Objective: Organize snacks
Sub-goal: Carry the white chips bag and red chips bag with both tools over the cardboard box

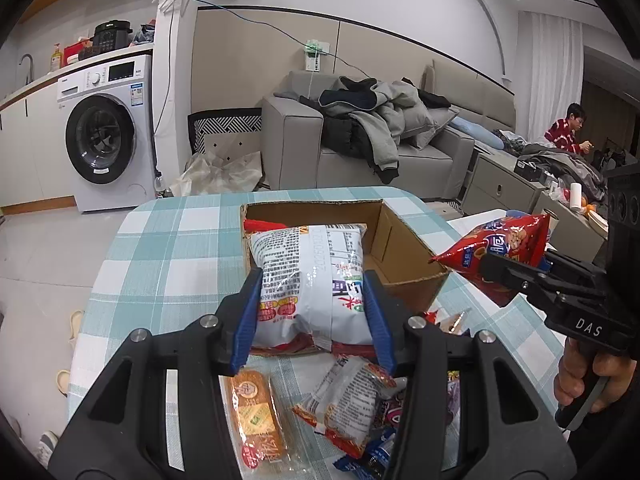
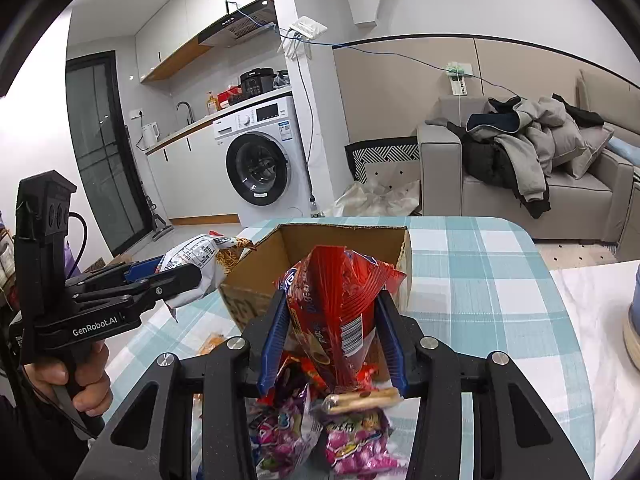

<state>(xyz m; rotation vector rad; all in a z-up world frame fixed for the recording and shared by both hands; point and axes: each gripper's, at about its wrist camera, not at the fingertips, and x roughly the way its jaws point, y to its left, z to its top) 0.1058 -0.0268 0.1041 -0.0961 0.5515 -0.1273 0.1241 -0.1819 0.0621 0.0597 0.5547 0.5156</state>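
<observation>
Snacks lie loose on the checked tablecloth (image 1: 160,240) in front of an open cardboard box (image 1: 400,248). At left, the left gripper (image 1: 314,304) is clamped on a white noodle packet (image 1: 308,276), held over the box's near edge. Below it lie an orange biscuit pack (image 1: 254,408) and more wrappers. At right, the right gripper (image 2: 332,320) pinches a red snack bag (image 2: 340,300) before the box, above pink candy packs (image 2: 352,440).
</observation>
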